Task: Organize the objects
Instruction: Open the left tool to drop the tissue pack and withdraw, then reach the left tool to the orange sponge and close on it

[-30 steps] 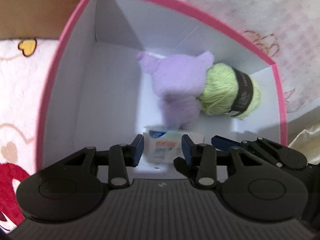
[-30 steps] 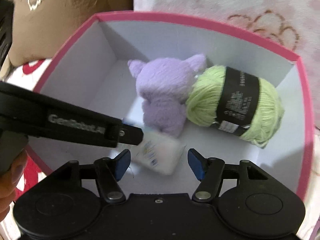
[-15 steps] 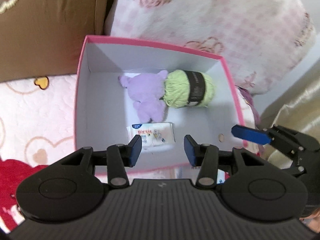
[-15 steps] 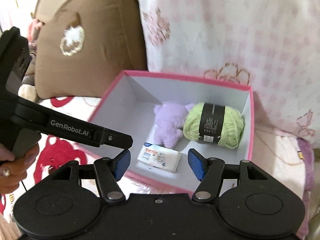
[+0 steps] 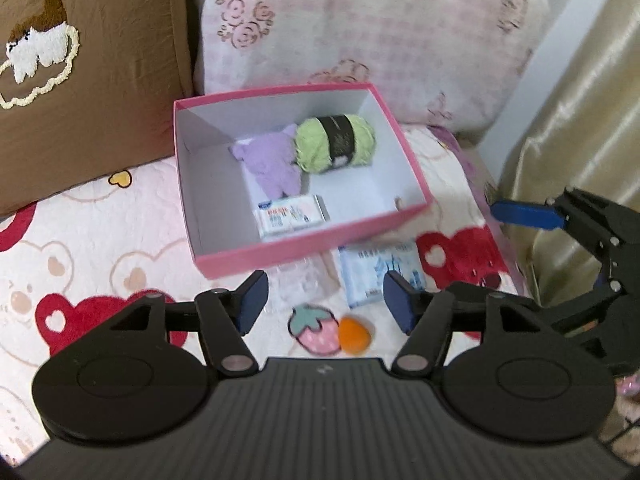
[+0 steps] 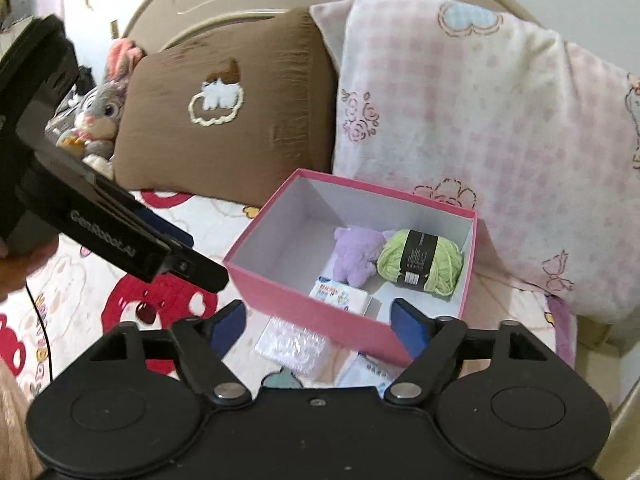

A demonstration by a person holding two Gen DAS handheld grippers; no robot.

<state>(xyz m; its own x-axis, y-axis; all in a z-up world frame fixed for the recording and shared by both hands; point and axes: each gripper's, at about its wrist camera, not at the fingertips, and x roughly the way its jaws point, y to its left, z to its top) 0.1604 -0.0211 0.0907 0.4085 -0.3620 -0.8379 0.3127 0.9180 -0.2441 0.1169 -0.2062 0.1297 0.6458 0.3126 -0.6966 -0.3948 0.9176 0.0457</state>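
Both the left claw [image 5: 325,307] and the right claw [image 6: 318,326] have just been opening and gape empty above the bed [image 5: 100,232]; the pink box [image 5: 320,246] holds a plush toy [image 5: 272,164], yarn [image 5: 336,144] and a tissue pack [image 5: 290,216].

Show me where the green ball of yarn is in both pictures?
Left wrist view: the green yarn ball is above the middle, in the far right corner of the pink box, touching the purple plush toy.
Right wrist view: the yarn ball is right of centre, in the same corner of the box.
Shared landmark: the purple plush toy just to its left.
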